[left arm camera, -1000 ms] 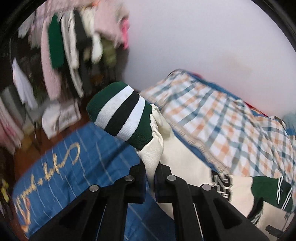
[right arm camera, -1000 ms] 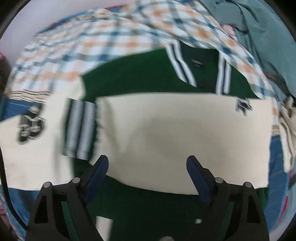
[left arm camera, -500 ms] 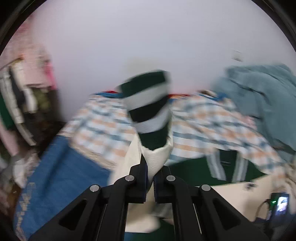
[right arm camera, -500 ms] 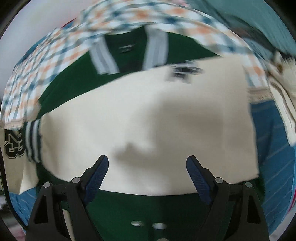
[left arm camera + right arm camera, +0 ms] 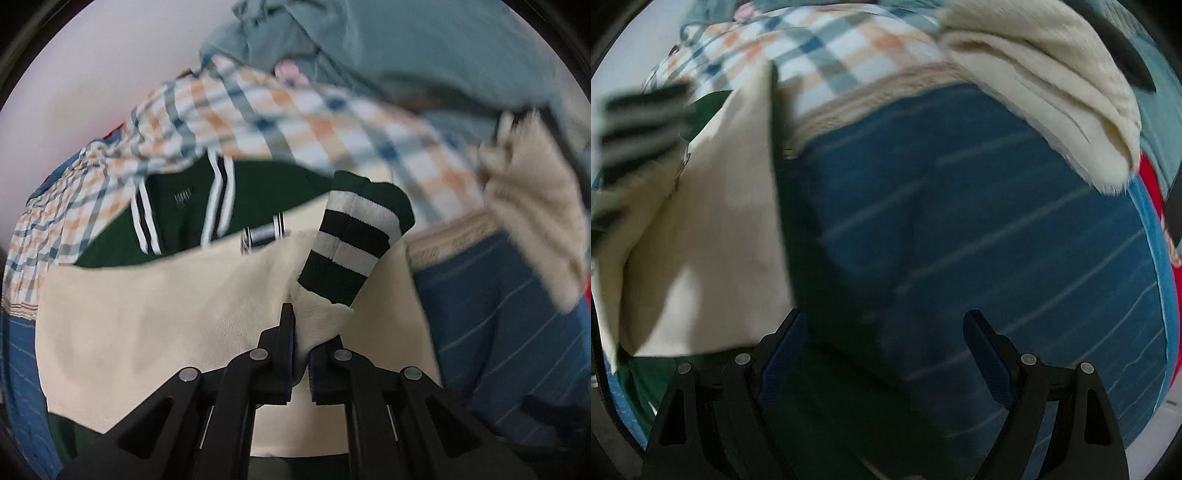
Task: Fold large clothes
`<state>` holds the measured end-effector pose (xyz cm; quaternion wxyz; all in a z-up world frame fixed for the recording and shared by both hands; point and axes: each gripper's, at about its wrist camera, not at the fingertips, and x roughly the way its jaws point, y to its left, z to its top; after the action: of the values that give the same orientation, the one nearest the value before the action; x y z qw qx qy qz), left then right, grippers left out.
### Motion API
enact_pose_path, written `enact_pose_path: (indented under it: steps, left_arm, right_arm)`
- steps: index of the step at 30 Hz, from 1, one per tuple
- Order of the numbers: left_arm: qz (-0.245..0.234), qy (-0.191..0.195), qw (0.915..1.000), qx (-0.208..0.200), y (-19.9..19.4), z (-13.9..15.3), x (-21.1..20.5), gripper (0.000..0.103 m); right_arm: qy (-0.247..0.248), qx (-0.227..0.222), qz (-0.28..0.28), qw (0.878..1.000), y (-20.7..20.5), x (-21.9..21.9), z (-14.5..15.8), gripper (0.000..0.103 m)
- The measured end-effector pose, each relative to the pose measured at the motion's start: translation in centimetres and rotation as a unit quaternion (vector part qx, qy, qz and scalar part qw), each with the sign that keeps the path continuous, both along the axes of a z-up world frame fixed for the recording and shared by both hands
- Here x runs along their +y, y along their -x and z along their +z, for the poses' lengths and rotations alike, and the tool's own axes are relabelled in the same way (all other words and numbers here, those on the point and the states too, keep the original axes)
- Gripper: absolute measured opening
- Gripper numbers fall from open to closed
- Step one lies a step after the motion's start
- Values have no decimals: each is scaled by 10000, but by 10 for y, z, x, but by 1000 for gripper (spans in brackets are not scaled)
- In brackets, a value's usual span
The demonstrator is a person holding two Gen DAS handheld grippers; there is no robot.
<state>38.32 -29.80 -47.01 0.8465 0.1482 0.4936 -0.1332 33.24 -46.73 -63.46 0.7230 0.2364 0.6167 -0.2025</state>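
A green and cream varsity jacket lies flat on the blue striped bed sheet, its green collar toward the far side. My left gripper pinches the cream sleeve just below its striped green, white and black cuff, over the jacket's right part; its jaws are opening slightly with the sleeve still between them. My right gripper stands open above bare sheet, pointing down, just right of the jacket's edge. The cuff shows blurred at the left of the right wrist view.
A plaid blanket is bunched beyond the jacket. A teal garment lies heaped behind it by the white wall. A fuzzy cream garment lies at the right on the sheet, with a red item near the bed's edge.
My left gripper has swung the sleeve from the bed's left side across and down over the jacket. The right gripper has slid right, off the jacket to above bare sheet.
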Motion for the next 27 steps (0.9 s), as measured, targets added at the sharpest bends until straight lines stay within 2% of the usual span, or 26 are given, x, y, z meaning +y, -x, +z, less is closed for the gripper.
enact_pose_path:
  steps: [2, 4, 5, 7, 8, 13, 16, 17, 18, 20, 23, 25, 27]
  left_arm:
    - [4, -182, 9998, 78, 6, -8, -3, 8]
    - [10, -264, 9995, 161, 7, -12, 0, 19]
    - [37, -222, 9995, 229, 7, -11, 3, 34]
    - [75, -83, 9994, 336, 4, -12, 6, 84]
    - [97, 23, 9994, 342, 5, -9, 8, 103]
    - [277, 180, 9991, 259, 19, 13, 27, 103]
    - [732, 295, 9966, 249, 32, 31, 70, 103]
    - [1029, 300, 9939, 273, 44, 37, 96, 103]
    - [1242, 210, 9917, 279, 50, 39, 117, 103]
    - [1671, -231, 9854, 219, 69, 37, 162, 103]
    - [2230, -977, 9698, 168, 92, 28, 226, 103]
    - [2545, -1331, 9576, 242, 103, 17, 264, 103]
    - [2798, -1584, 9461, 387, 110, 4, 294, 103]
  right_arm:
    - [-201, -85, 6, 9998, 12, -14, -1, 88]
    - [-416, -214, 105, 9989, 23, -24, 0, 88]
    - [-573, -311, 168, 9977, 29, -29, 2, 88]
    - [-796, -431, 269, 9955, 38, -35, 5, 88]
    - [-927, -485, 350, 9939, 43, -37, 6, 88]
    - [-1264, -425, 439, 9901, 62, -34, 9, 88]
    - [-1472, -487, 443, 9869, 64, -32, 12, 88]
    - [-1506, -497, 484, 9862, 65, -30, 12, 88]
    - [-1521, -498, 573, 9854, 65, -26, 14, 88]
    - [-1481, -464, 760, 9849, 51, -13, 12, 88]
    - [-1355, -371, 1139, 9835, 26, -1, 2, 86]
    - [-1207, -284, 1410, 9822, 11, 8, -8, 66]
    - [-1029, -132, 1777, 9786, -7, 23, -21, 16]
